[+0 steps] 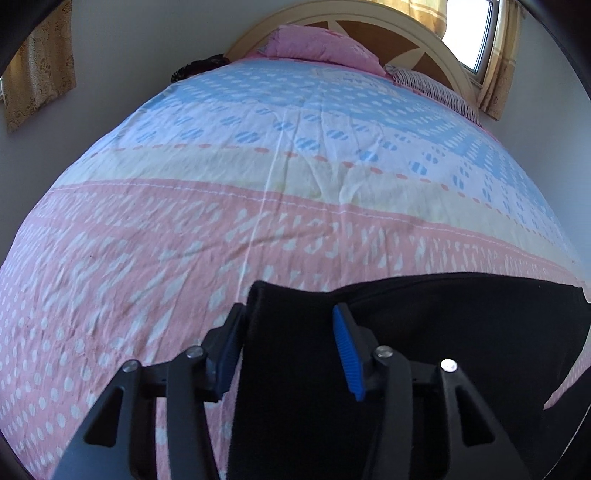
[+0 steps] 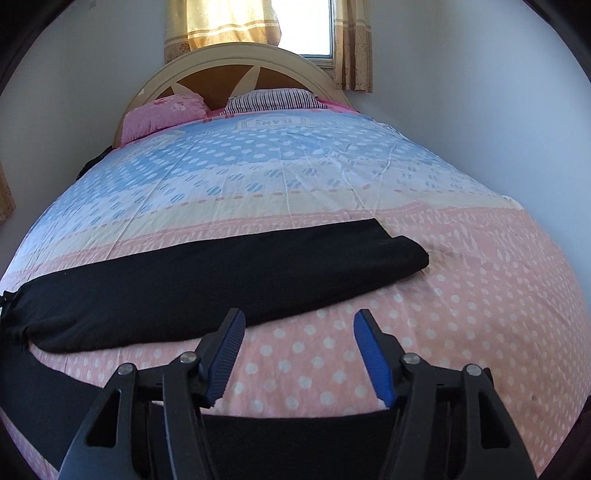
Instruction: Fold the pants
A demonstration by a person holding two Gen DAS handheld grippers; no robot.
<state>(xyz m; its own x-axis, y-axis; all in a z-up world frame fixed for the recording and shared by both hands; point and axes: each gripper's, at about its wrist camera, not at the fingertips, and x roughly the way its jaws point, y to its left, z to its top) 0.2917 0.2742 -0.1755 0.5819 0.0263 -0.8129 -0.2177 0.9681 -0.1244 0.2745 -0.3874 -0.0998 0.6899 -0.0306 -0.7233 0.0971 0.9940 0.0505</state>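
Observation:
Black pants lie spread on the bed. In the right wrist view one leg runs across the pink part of the sheet, its hem end at the right; the other leg passes under the gripper at the bottom. In the left wrist view the black cloth fills the lower right. My left gripper is open, its jaws straddling the left end of the cloth. My right gripper is open and empty, over the sheet between the two legs.
The bed has a pink, yellow and blue dotted sheet. A pink pillow and a striped pillow lie by the curved headboard. White walls flank the bed; a curtained window is behind.

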